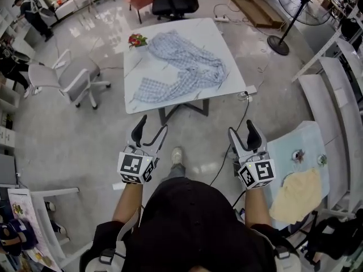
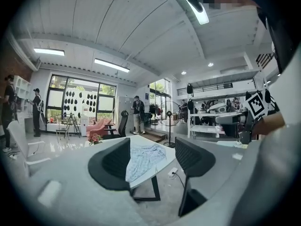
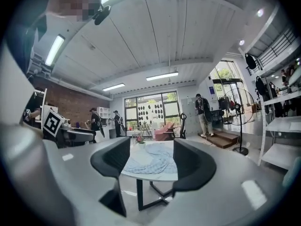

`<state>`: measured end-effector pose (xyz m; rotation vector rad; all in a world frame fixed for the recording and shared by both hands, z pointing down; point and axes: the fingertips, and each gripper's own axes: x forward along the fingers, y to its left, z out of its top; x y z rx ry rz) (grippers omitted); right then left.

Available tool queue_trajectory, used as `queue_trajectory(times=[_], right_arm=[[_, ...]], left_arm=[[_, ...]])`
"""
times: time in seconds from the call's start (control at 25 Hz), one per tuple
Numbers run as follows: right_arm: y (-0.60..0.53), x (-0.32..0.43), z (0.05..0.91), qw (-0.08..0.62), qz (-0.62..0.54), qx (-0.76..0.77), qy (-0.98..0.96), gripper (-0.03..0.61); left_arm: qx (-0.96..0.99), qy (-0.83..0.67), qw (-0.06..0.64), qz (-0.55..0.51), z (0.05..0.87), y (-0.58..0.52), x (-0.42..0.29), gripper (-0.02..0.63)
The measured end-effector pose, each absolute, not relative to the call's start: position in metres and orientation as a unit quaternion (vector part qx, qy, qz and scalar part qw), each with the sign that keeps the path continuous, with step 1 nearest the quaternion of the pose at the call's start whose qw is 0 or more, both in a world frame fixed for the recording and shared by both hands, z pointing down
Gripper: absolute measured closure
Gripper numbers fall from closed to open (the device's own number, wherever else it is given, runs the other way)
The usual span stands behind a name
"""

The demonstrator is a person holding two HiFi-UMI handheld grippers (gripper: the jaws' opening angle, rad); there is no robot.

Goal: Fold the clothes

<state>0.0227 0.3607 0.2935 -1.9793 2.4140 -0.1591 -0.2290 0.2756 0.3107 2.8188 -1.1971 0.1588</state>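
glossy pale grey floor point(image 1: 68, 135), mirror-smooth. square white table point(image 1: 204, 30), faintly marble-veined, on dark crossed legs. soft blue-and-white checked shirt point(image 1: 190, 67), crumpled, sprawled diagonally across that tabletop, well apart from both grippers. left gripper point(image 1: 153, 123) and right gripper point(image 1: 241, 127), grey bodies with black ribbed pads, held over the floor short of the table, jaws spread wide, nothing between. small bunch of red flowers point(image 1: 136, 40) at the table's far left corner, just beside the shirt.
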Motion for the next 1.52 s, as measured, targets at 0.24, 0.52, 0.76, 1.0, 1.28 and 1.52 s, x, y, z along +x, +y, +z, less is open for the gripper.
queue_trajectory(times=[0.24,0.52,0.76,1.0,1.28,1.52], right_arm=[[0.292,0.024,0.288,-0.007,-0.047,-0.645,0.763,0.301],[0.228,0.017,0.299,-0.024,-0.067,-0.648,0.758,0.31],[0.174,0.0,0.31,-0.039,-0.072,-0.638,0.766,0.319],[0.128,-0.028,0.329,-0.057,-0.085,-0.609,0.787,0.328],[0.079,-0.048,0.341,-0.083,-0.084,-0.571,0.813,0.341],[0.032,-0.057,0.351,-0.098,-0.076,-0.541,0.832,0.349]], left_arm=[[0.922,-0.384,0.036,0.04,0.307,0.2,-0.228,0.316],[0.926,-0.367,0.06,0.067,0.336,0.14,-0.239,0.316],[0.928,-0.355,0.072,0.092,0.363,0.102,-0.251,0.323],[0.93,-0.334,0.083,0.128,0.394,0.075,-0.256,0.336],[0.931,-0.309,0.097,0.17,0.429,0.058,-0.257,0.344],[0.928,-0.305,0.1,0.188,0.447,0.046,-0.253,0.344]])
